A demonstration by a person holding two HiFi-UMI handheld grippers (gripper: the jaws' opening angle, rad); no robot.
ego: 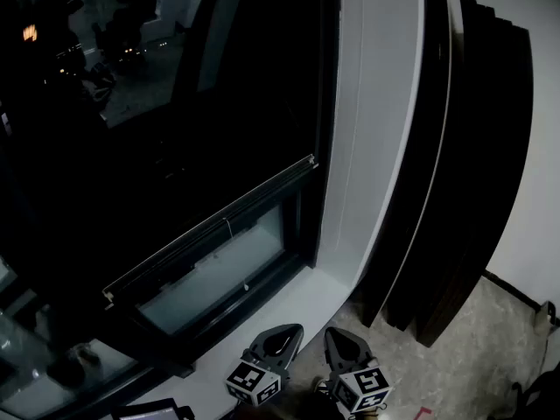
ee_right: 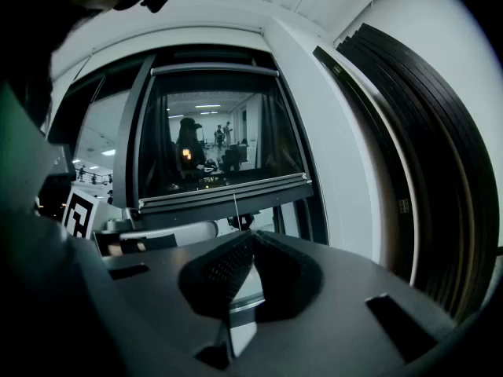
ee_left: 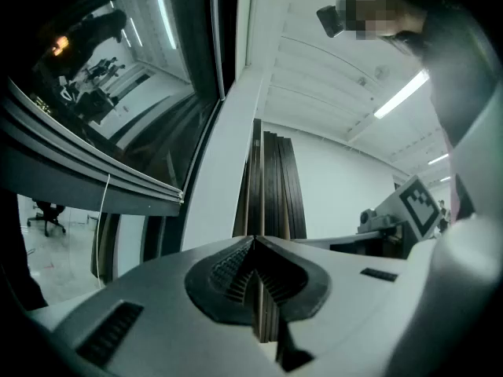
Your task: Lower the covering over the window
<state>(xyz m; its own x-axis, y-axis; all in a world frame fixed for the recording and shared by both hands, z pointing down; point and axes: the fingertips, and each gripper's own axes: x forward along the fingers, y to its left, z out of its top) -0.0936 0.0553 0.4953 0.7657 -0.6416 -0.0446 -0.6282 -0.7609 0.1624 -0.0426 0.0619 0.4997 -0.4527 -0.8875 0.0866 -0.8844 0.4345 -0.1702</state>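
Currently my left gripper [ego: 287,332] and right gripper [ego: 337,338] sit clenched and empty, side by side by the sill [ego: 293,304]. The blind's bottom rail [ego: 210,227] lies ahead and to their left — slanting across the window [ego: 219,274], glass bare below it — with the left gripper nearer its cord [ego: 230,228].

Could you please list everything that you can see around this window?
Blind: one, dark, lowered over most of the window.
Bottom rail: one, grey, a strip of bare glass below it.
Pull cord: one, white, hanging from the rail.
Sill: one, white, under the window.
Panels: several, black, standing against the white wall, right.
Floor: speckled grey, lower right.
Left tongs: grey, shut, empty.
Right tongs: grey, shut, empty, beside the left.
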